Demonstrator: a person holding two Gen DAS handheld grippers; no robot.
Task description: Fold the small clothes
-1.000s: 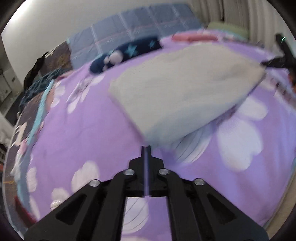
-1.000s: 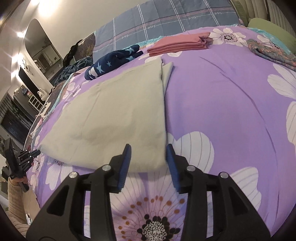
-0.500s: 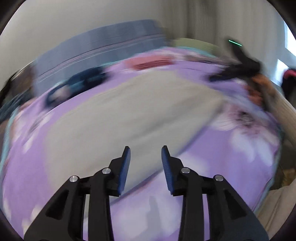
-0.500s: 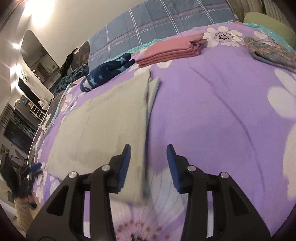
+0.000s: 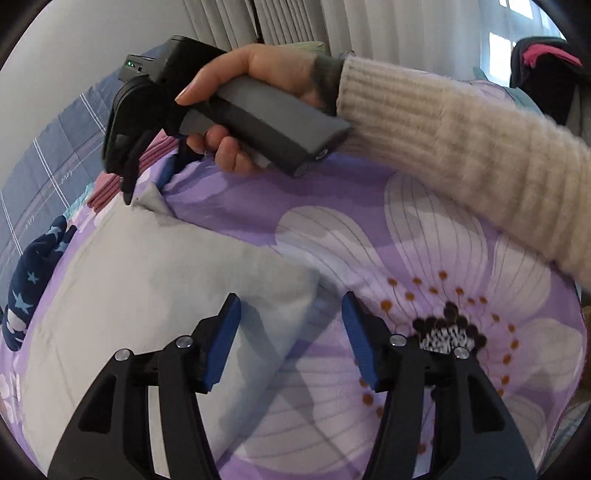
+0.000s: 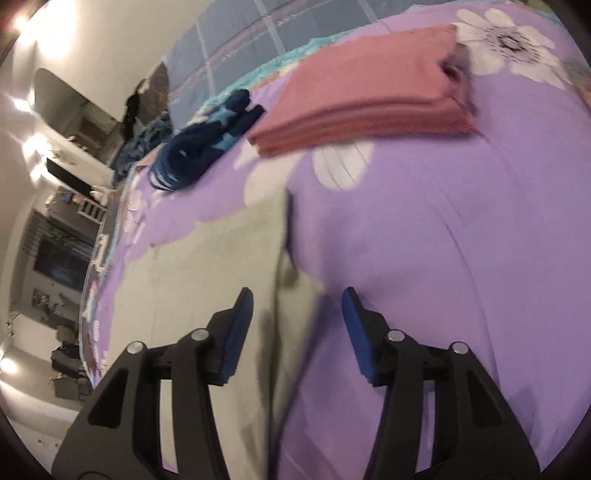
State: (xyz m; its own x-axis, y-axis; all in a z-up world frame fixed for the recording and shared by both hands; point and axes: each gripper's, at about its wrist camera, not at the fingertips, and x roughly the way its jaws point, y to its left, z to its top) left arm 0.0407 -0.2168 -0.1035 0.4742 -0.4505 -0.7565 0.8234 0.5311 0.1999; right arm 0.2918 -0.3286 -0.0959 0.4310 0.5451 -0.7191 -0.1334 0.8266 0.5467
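Note:
A pale grey cloth [image 5: 155,295] lies folded flat on the purple flowered bedspread [image 5: 369,229]. My left gripper [image 5: 291,332] hovers over the cloth's near right corner. Its jaws are opening, and that corner lies under the gap without touching either pad. My right gripper [image 5: 147,184], held by a hand [image 5: 258,74] in a cream sleeve, sits at the far corner. In the right wrist view my right gripper [image 6: 295,314] is closing, with the cloth's [image 6: 207,295] corner between the blue pads and apart from them.
A folded pink stack [image 6: 369,103] and a bunched navy starred garment [image 6: 207,147] lie beyond the cloth, near a blue checked quilt [image 6: 280,33]. Curtains [image 5: 295,22] hang behind the bed. Bare bedspread stretches to the right of the cloth.
My left gripper let go of the lifted cloth, opened and swung across to the near right corner. My right gripper travelled along the cloth's right edge to the far corner.

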